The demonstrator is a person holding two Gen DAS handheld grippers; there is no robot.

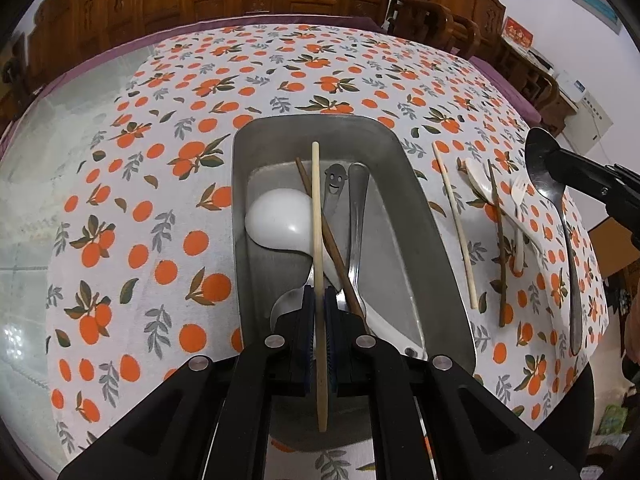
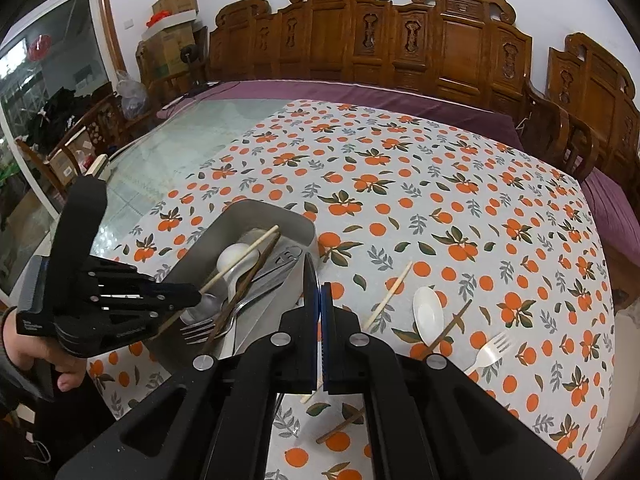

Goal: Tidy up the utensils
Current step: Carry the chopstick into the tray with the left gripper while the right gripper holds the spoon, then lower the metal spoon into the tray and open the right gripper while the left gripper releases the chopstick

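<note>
Tray (image 1: 280, 132) on tablecloth (image 1: 160, 184), ladle (image 1: 280, 220), chopsticks, fork and spoons inside; right of tray: chopstick (image 1: 456, 224), spoon (image 1: 478, 180), fork (image 1: 519, 208) on cloth.

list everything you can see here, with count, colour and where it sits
metal tray: 1, grey, mid-table
light chopstick: 1, pale wood, over the tray, held by the left gripper
dark chopstick: 1, brown, in tray
white ladle: 1, in tray
smiley spoon: 1, steel, in tray
steel fork: 1, in tray
loose chopsticks: 2, pale and brown, on cloth right of tray
white spoon: 1, on cloth
white fork: 1, on cloth
steel spoon: 1, held by the right gripper
tablecloth: 1, white with oranges
left gripper: jaws shut
right gripper: jaws shut
</note>
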